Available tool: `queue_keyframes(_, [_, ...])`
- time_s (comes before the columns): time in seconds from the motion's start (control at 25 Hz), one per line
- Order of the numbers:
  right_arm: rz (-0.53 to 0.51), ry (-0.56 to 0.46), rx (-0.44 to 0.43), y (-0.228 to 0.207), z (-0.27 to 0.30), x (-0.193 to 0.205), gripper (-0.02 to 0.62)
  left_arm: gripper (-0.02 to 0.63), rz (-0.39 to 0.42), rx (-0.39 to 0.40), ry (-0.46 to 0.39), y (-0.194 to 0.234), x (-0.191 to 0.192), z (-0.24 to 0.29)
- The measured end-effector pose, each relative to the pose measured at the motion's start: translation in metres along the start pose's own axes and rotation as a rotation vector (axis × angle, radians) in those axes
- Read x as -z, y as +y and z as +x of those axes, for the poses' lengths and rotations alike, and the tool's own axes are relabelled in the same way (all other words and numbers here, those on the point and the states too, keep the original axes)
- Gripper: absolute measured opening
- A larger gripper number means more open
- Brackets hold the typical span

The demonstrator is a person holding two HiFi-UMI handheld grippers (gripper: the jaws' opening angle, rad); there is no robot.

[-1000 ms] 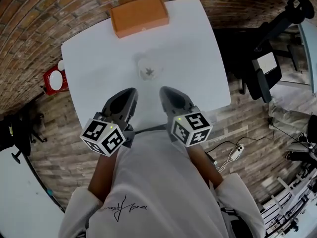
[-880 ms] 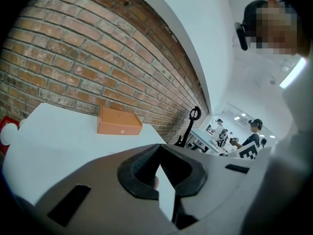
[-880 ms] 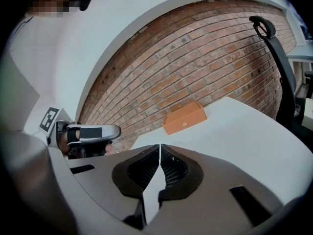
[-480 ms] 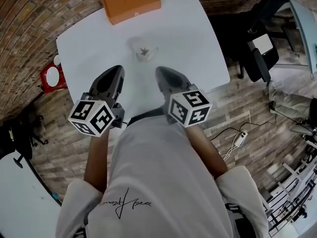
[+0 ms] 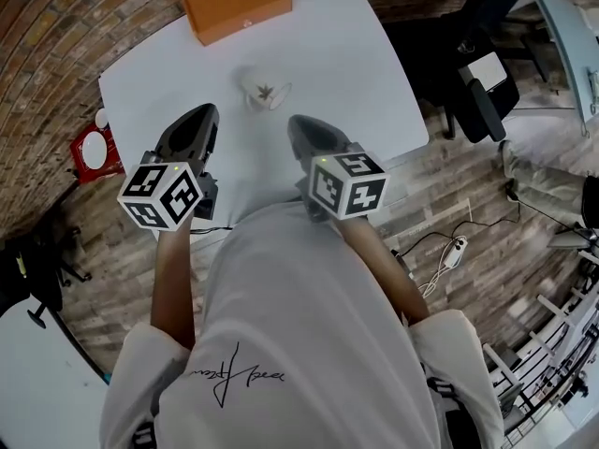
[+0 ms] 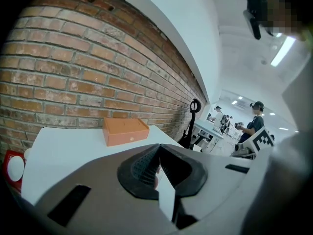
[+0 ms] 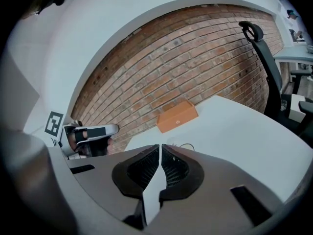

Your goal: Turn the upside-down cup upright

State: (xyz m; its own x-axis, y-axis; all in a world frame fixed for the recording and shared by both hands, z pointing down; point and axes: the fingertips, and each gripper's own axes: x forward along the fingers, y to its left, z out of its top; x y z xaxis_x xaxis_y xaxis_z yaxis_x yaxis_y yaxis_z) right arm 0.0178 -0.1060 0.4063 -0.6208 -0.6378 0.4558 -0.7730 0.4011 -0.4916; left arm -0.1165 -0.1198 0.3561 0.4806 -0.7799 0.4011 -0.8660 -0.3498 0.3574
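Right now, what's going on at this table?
A person holds two grippers over the near edge of a white table. The left gripper and right gripper are both shut and empty. A clear cup sits untouched ahead of them, with an orange box beyond it. Nothing has been picked up yet.

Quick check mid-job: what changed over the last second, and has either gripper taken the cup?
Nothing taken or let go. The left gripper and right gripper have drifted slightly apart, the left one going left; both are shut, empty, short of the cup. The rest of the shift looks like head-camera motion. Cup, orange box and table are as before.
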Motion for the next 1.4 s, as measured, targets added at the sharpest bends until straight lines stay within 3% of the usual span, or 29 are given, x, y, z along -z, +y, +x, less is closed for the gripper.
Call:
queue_keyframes(0.24, [0.044, -0.009, -0.004, -0.001, 0.006, -0.002, 0.021, 0.009, 0.052, 0.018, 0.017, 0.029, -0.021, 0.003])
queue_keyframes(0.48, [0.074, 0.009, 0.0, -0.004, 0.022, 0.001, 0.021, 0.011, 0.101, 0.008, 0.09, 0.044, 0.002, 0.026])
queue_keyframes(0.8, [0.114, 0.048, 0.009, -0.006, 0.042, 0.012, 0.023, 0.009, 0.085, 0.045, 0.131, 0.053, 0.014, 0.048])
queue_keyframes(1.0, [0.148, 0.066, 0.024, -0.013, 0.048, 0.017, 0.023, 0.009, 0.085, 0.011, 0.109, 0.06, 0.016, 0.065])
queue_keyframes(1.4, [0.155, 0.111, 0.049, -0.02, 0.061, 0.021, 0.023, 0.011, 0.042, 0.076, 0.142, 0.061, 0.027, 0.092])
